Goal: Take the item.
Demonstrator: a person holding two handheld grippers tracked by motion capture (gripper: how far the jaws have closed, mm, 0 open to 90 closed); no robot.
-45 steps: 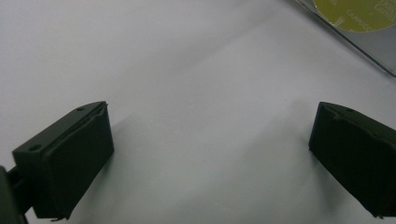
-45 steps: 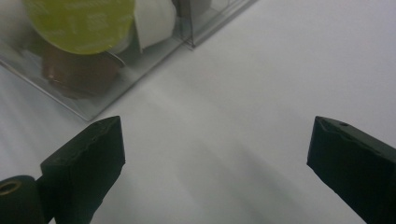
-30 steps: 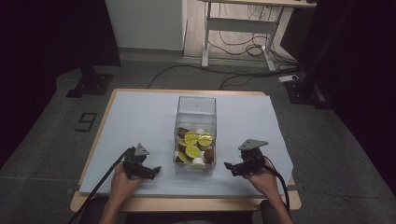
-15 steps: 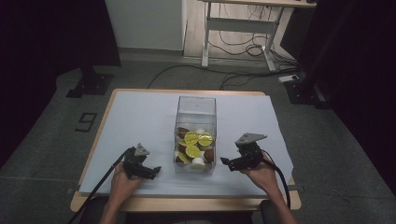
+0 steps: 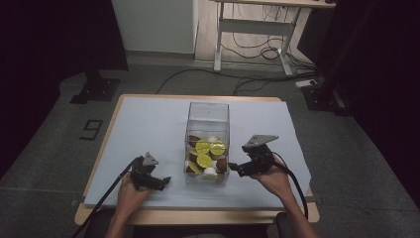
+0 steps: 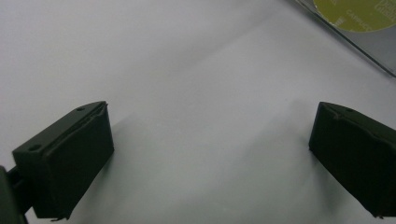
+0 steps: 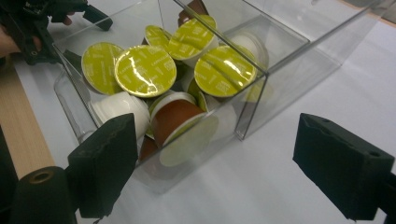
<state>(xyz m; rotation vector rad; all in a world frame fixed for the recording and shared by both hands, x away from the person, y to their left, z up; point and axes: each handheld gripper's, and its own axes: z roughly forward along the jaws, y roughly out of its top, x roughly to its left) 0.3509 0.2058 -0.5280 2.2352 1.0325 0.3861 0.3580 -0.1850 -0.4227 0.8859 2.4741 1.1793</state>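
**A:** So the clear box [image 5: 207, 141] of coffee pods [image 7: 145, 70] sits mid-table on the white sheet [image 5: 148, 124], and everything else is easiest to place off that box. Right gripper [image 5: 236, 168] hangs just beside its right wall, near the front corner, lifted off the sheet. Jaws wide, nothing between them, though they've just been closing a bit. What's the worry?

**B:** That wall, I'd guess. In the right gripper view the near corner of the box lines up between the jaws. Go in low and one jaw probably clips the rim and shoves the whole box across the sheet, since it looks light.

**A:** And the pods?

**B:** Piled loose, some lid-up, a brown one [image 7: 175, 119] on its side against the front wall. Grab a tilted one by the slick foil and I reckon it squirts out.

**A:** Left gripper [image 5: 167, 179]?

**B:** Left of the box, down on the sheet, jaws wide apart and empty. It isn't steadying the box, so nothing stops a slide.
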